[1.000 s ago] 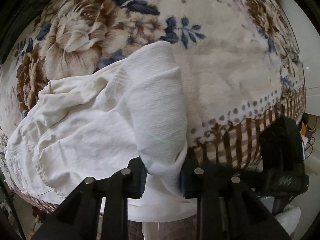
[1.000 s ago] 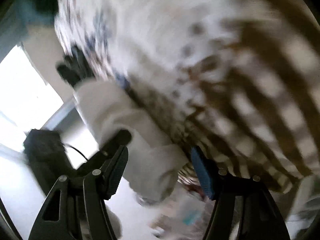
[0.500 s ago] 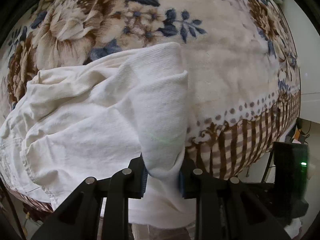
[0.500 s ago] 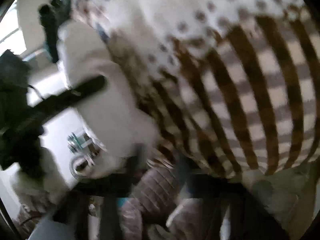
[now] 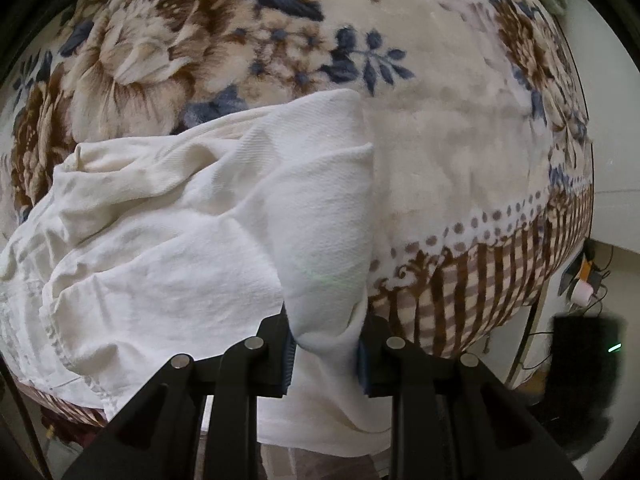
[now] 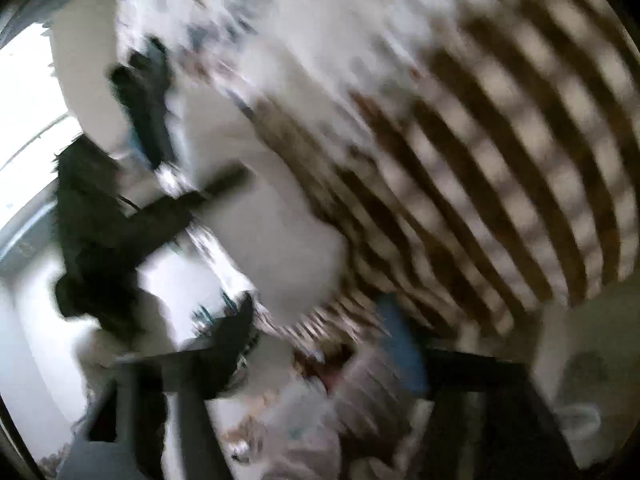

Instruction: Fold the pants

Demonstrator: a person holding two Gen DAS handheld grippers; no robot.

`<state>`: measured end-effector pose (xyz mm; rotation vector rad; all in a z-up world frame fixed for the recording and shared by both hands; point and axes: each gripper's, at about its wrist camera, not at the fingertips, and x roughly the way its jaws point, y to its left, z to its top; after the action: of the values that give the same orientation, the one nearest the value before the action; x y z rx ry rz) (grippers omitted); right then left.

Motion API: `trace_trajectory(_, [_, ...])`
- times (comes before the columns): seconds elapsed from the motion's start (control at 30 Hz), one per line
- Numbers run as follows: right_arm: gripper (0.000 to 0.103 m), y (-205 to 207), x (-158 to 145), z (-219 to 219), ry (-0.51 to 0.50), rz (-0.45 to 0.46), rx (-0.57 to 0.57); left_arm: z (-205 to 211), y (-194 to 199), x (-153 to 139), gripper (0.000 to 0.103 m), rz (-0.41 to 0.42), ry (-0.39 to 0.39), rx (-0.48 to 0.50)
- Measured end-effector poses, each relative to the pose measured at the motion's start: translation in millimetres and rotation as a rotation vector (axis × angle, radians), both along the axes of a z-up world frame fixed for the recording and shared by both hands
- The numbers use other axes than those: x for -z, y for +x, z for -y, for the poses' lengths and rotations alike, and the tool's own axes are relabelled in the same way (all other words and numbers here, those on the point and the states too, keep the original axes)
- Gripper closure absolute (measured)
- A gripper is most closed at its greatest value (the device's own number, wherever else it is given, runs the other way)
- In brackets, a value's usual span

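Note:
Cream white pants [image 5: 168, 232] lie crumpled on a floral blanket [image 5: 460, 128] over a bed. My left gripper [image 5: 325, 354] is shut on a folded leg end of the pants at the bed's near edge, and cloth hangs below the jaws. The right wrist view is badly blurred. There my right gripper [image 6: 320, 344] stands open with nothing between its fingers, below a hanging white part of the pants [image 6: 276, 236]. The left gripper's black body [image 6: 132, 208] shows at the left of that view.
The blanket's brown striped border [image 5: 480, 292] hangs over the bed edge on the right. A black device with a green light [image 5: 580, 364] stands by the bed's corner. Cables and small items [image 5: 584, 280] lie on the floor beyond.
My left gripper keeps its hold on the pants with little movement. My right gripper has swung fast below the bed edge; its view is blurred and the black device has shifted right in the left view.

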<state>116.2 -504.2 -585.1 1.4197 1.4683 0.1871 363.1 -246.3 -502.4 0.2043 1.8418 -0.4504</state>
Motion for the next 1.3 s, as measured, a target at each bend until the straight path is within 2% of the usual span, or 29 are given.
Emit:
trace_trajectory(0.1, [0.028,37,-9,-13,-0.052,0.059,-0.120,4,-1,2,0.082,0.000,0.006,0.011])
trace_trajectory(0.2, [0.035,76,-6,-49,-0.093,0.099,-0.346,5,0,2,0.082,-0.003,0.004,0.017])
trace_trajectory(0.23, [0.039,81,-6,-61,-0.121,0.105,-0.421,4,1,2,0.082,-0.007,0.002,0.016])
trace_trajectory(0.27, [0.055,86,-5,-74,-0.151,0.105,-0.502,3,2,2,0.082,-0.010,0.001,0.012])
trace_trajectory(0.3, [0.061,86,-4,-86,-0.174,0.100,-0.570,1,3,3,0.082,-0.019,-0.005,-0.005])
trace_trajectory(0.33, [0.065,83,-5,-101,-0.186,0.095,-0.618,0,4,4,0.082,-0.025,-0.011,-0.017])
trace_trajectory(0.4, [0.081,74,-3,-114,-0.168,0.068,-0.687,-2,7,6,0.082,-0.033,-0.021,-0.046])
trace_trajectory(0.43, [0.085,66,0,-115,-0.158,0.047,-0.704,-2,9,6,0.082,-0.028,-0.023,-0.050])
trace_trajectory(0.5, [0.086,53,9,-121,-0.158,0.000,-0.730,-3,12,5,0.082,-0.028,-0.031,-0.065])
trace_trajectory(0.57, [0.086,37,17,-114,-0.127,-0.037,-0.662,-4,12,4,0.082,-0.028,-0.037,-0.070])
trace_trajectory(0.6, [0.085,28,21,-102,-0.107,-0.053,-0.582,-4,11,3,0.082,-0.026,-0.037,-0.068])
trace_trajectory(0.67, [0.081,24,19,-66,-0.035,-0.063,-0.349,-5,9,4,0.082,-0.031,-0.040,-0.079])
trace_trajectory(0.7, [0.073,21,17,-41,0.005,-0.068,-0.188,-6,8,4,0.082,-0.034,-0.043,-0.088])
trace_trajectory(0.73, [0.067,18,15,-25,0.030,-0.056,-0.077,-7,8,3,0.082,-0.034,-0.045,-0.095])
trace_trajectory(0.8, [0.035,15,19,0,0.084,-0.062,0.135,-8,8,2,0.082,-0.035,-0.053,-0.109])
trace_trajectory(0.83, [0.035,15,27,3,0.128,-0.068,0.198,-10,8,2,0.082,-0.038,-0.058,-0.118])
trace_trajectory(0.9, [0.035,25,41,-7,0.200,-0.090,0.235,-11,9,2,0.082,-0.041,-0.061,-0.123])
trace_trajectory(0.93, [0.035,24,48,-23,0.249,-0.087,0.222,-12,9,1,0.082,-0.042,-0.063,-0.128])
trace_trajectory(0.97, [0.042,21,56,-41,0.311,-0.091,0.201,-12,9,0,0.082,-0.043,-0.066,-0.131])
trace_trajectory(1.0, [0.068,21,64,-53,0.356,-0.116,0.196,-13,10,0,0.082,-0.045,-0.066,-0.130])
trace_trajectory(1.03, [0.082,20,64,-66,0.398,-0.127,0.224,-15,9,0,0.082,-0.049,-0.066,-0.133])
trace_trajectory(1.07, [0.089,20,68,-82,0.429,-0.136,0.248,-17,10,-1,0.082,-0.049,-0.069,-0.136])
trace_trajectory(1.3, [0.091,-39,81,-113,0.574,-0.233,0.634,-28,10,-5,0.082,-0.090,-0.113,-0.180])
